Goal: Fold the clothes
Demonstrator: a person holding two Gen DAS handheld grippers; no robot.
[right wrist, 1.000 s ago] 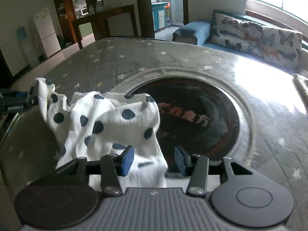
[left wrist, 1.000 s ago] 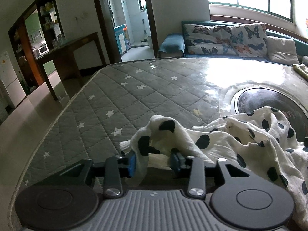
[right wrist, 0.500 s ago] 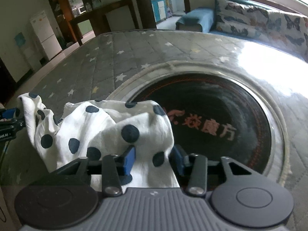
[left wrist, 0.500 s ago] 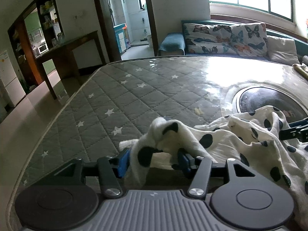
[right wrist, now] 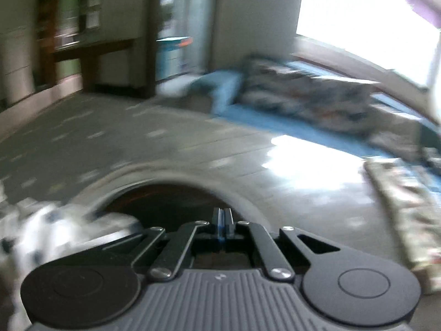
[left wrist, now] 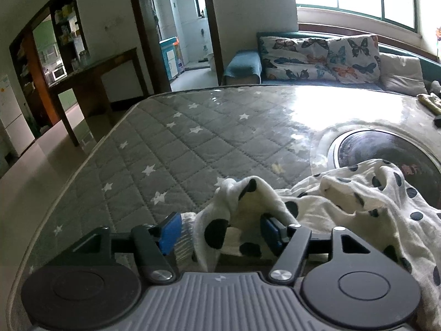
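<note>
1. A living room: a grey star-quilted table cover [left wrist: 171, 149] under glossy plastic, with a dark round inset [left wrist: 386, 149] in it and a sofa with butterfly cushions [left wrist: 317, 55] beyond.
2. The left gripper [left wrist: 217, 230] points down at the table; its blue pads [left wrist: 169, 231] are spreading, with a bunched corner of the white polka-dot garment [left wrist: 344, 201] lying loose between them, apparently being let go.
3. The right gripper [right wrist: 222, 220], above the inset's near rim, has its jaws pressed together on nothing visible; its view is motion-blurred.
4. The garment lies crumpled across the inset's near-left edge, not yet folded.
</note>
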